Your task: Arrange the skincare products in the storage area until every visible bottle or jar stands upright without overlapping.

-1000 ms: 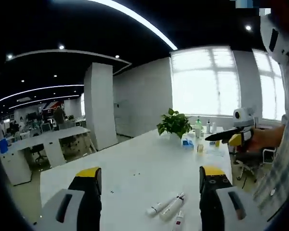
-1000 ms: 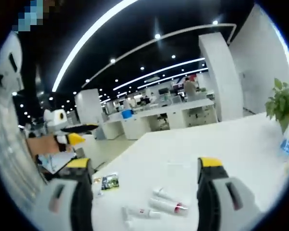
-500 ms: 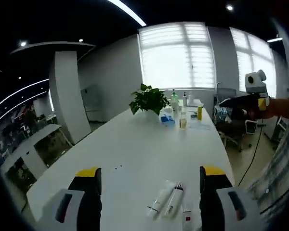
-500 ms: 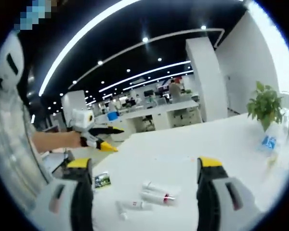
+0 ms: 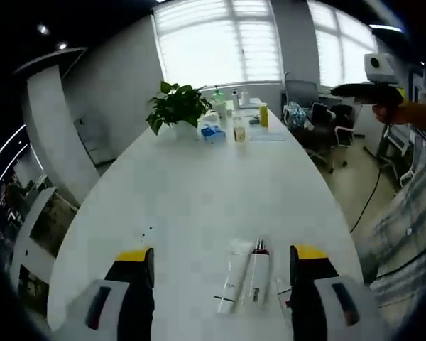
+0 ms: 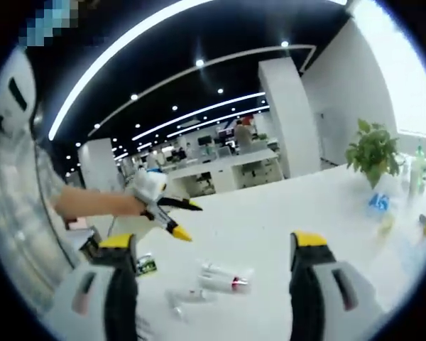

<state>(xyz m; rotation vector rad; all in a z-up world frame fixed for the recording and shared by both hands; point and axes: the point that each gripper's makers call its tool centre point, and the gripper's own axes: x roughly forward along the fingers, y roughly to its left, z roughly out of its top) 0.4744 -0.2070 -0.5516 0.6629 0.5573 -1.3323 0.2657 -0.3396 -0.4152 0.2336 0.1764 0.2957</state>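
My left hand-held gripper (image 5: 216,266), wide open and empty, hovers nearest the flat tubes (image 5: 243,277), their long axes pointing away between its jaws.

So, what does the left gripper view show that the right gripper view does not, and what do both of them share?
The left gripper view alone shows the bright windows, the office chairs by the table's far end, and a yellow bottle standing there. The right gripper view alone shows the open office with rows of ceiling lights, a small dark card on the table, and the left gripper reaching in. Both share the white table, the potted plant, and the skincare tubes lying flat between open jaws.
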